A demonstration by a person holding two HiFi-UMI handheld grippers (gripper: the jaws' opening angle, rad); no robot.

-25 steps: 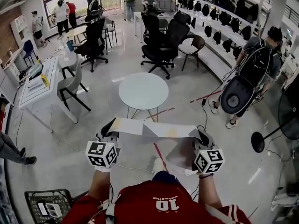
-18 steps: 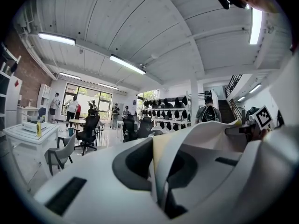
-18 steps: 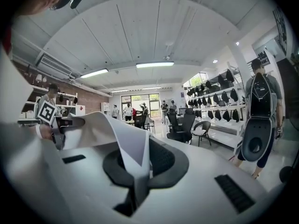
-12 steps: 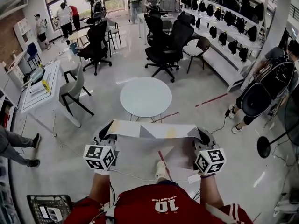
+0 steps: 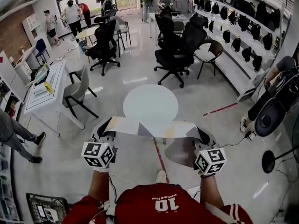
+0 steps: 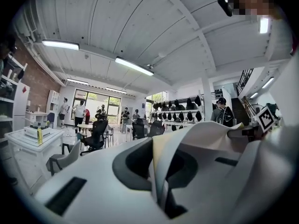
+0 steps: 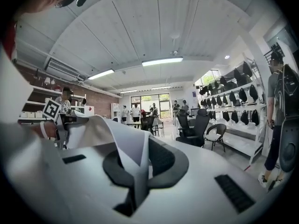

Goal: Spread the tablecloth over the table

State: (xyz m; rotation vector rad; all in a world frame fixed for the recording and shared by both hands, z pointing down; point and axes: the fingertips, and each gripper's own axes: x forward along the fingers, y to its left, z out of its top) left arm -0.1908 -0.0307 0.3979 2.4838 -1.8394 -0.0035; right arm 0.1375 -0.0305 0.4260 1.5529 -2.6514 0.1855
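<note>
Left of the round worktop [image 5: 150, 102], a long white desk [image 5: 44, 85] stands with a grey chair [image 5: 74, 90] beside it. Several people stand far beyond the worktop on that same side, near the windows.

On the near side of the worktop and toward its left, the left gripper [image 5: 107, 125] points level at it. In its own view the left gripper [image 6: 161, 171] has its jaws together, pinching the cloth [image 6: 196, 139] at a corner, with the fabric rising out from between the pads and running off to the right.

The cloth [image 5: 154, 129] hangs in the air on the near side of the worktop, stretched between the two grippers. It is pale, with a yellowish patch and a fold near its middle. In the head view its far edge meets the worktop's near rim, though whether they touch cannot be told. Its slack sags below toward the right, over a red floor line [image 5: 159, 155].

Toward the worktop's near right, the right gripper [image 5: 202, 135] is likewise clamped on the cloth's other corner. Its own view shows the right gripper [image 7: 135, 171] with its pads closed on the fabric [image 7: 117, 134], which sweeps away to the left.

Beyond the worktop stand black office chairs [image 5: 180, 45]. To its right are shelves [image 5: 243, 22] of dark bags.
</note>
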